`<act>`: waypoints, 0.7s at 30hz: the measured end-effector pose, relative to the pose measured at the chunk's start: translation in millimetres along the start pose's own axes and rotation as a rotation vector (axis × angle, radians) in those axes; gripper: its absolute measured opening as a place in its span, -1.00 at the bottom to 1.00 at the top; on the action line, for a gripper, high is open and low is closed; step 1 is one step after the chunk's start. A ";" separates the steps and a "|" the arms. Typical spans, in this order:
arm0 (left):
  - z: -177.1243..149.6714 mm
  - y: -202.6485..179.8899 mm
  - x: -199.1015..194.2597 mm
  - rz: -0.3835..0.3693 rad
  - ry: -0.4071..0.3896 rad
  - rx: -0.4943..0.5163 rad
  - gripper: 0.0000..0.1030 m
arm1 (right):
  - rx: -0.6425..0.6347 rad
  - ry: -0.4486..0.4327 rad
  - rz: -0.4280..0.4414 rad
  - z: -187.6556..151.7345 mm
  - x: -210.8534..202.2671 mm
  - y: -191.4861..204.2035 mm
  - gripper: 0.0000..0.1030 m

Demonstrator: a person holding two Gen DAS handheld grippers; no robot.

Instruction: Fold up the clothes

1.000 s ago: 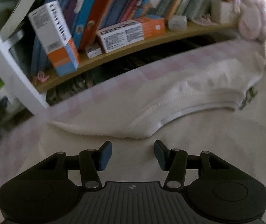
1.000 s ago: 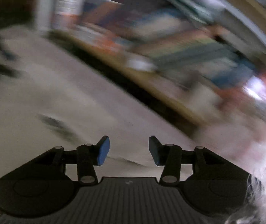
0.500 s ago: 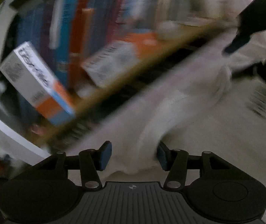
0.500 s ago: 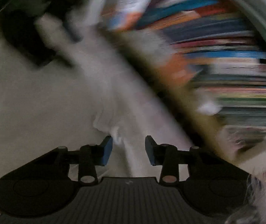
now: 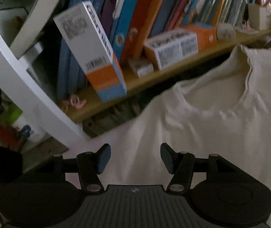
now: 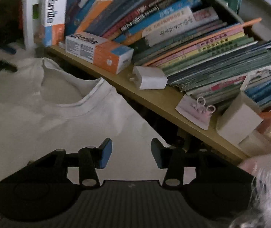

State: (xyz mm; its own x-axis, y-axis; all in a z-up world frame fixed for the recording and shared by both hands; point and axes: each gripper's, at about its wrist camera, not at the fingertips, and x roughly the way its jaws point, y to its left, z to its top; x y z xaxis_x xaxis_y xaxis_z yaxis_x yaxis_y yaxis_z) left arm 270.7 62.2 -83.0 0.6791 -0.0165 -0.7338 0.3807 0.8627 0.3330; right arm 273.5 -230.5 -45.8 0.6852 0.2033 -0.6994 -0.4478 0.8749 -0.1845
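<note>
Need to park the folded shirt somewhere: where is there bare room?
Little room. The wooden shelf is crowded with boxes, a white charger and books. A bare strip of bed lies between the white T-shirt and the shelf.

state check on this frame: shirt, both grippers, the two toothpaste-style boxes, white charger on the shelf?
white T-shirt: spread flat, neckline toward the shelf, not folded yet
left gripper: jaws opening, over shirt fabric, pads not pressing it
right gripper: jaws opening, over the shirt's edge, nothing gripped
tall box: standing, leaning on the books
second box: lying on its side on the shelf
white charger: lying loose, unplugged
</note>
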 end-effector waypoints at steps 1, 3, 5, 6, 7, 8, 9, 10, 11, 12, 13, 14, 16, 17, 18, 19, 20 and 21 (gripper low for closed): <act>-2.3 -1.9 1.9 0.007 0.005 0.001 0.14 | 0.012 0.001 0.012 2.9 6.2 1.8 -0.15; -2.8 -1.8 3.4 0.021 0.009 -0.010 0.14 | 0.034 0.006 0.043 9.9 18.9 5.6 -0.15; 0.0 0.7 3.9 0.025 -0.001 -0.036 0.14 | 0.073 0.020 0.061 17.8 34.6 7.7 -0.15; 2.7 2.3 4.5 0.021 -0.009 -0.054 0.14 | 0.102 0.026 0.061 21.4 42.0 6.8 -0.15; 7.4 3.5 7.5 0.013 -0.014 -0.076 0.14 | 0.132 0.033 0.059 24.8 49.5 5.7 -0.16; 12.0 4.8 10.5 0.005 -0.018 -0.099 0.14 | 0.165 0.042 0.055 27.6 57.0 4.1 -0.17; 16.6 5.5 14.0 -0.002 -0.021 -0.119 0.14 | 0.198 0.046 0.046 29.8 63.6 2.3 -0.18; 21.2 3.8 19.6 -0.003 -0.017 -0.130 0.14 | 0.227 0.040 0.039 31.3 67.6 0.4 -0.17; 25.8 2.0 25.3 -0.003 -0.013 -0.142 0.14 | 0.259 0.035 0.037 32.9 70.8 -2.1 -0.16; 30.5 -0.1 31.4 -0.003 -0.010 -0.156 0.14 | 0.289 0.031 0.033 34.1 73.7 -4.6 -0.15; 35.0 -2.1 37.4 0.000 -0.006 -0.171 0.14 | 0.316 0.028 0.024 34.4 75.9 -7.2 -0.15; 38.8 -3.6 43.5 0.010 0.000 -0.194 0.14 | 0.343 0.026 0.014 34.6 78.0 -9.8 -0.15; 44.6 -3.2 53.0 0.027 0.001 -0.259 0.14 | 0.392 0.023 0.003 34.0 81.1 -14.0 -0.13; 46.8 -1.5 56.7 0.035 -0.001 -0.300 0.15 | 0.415 0.021 0.000 33.3 82.3 -15.9 -0.12; 48.0 1.3 59.8 0.038 0.001 -0.348 0.16 | 0.435 0.020 -0.002 32.7 83.1 -17.4 -0.10; 49.0 4.0 62.5 0.042 0.004 -0.392 0.19 | 0.444 0.020 -0.004 32.0 82.6 -17.8 -0.10; 49.4 5.3 63.4 0.048 0.006 -0.419 0.21 | 0.443 0.017 -0.008 31.5 81.0 -17.1 -0.10; 49.6 5.4 62.0 0.059 0.010 -0.417 0.20 | 0.435 0.011 -0.016 30.9 77.9 -16.0 -0.10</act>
State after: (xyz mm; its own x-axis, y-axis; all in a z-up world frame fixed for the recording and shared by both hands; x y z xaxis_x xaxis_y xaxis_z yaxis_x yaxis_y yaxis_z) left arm 346.0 40.7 -97.4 0.6855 0.0419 -0.7269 0.0537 0.9927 0.1078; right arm 351.8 -215.1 -76.0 0.6825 0.1858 -0.7069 -0.1523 0.9821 0.1111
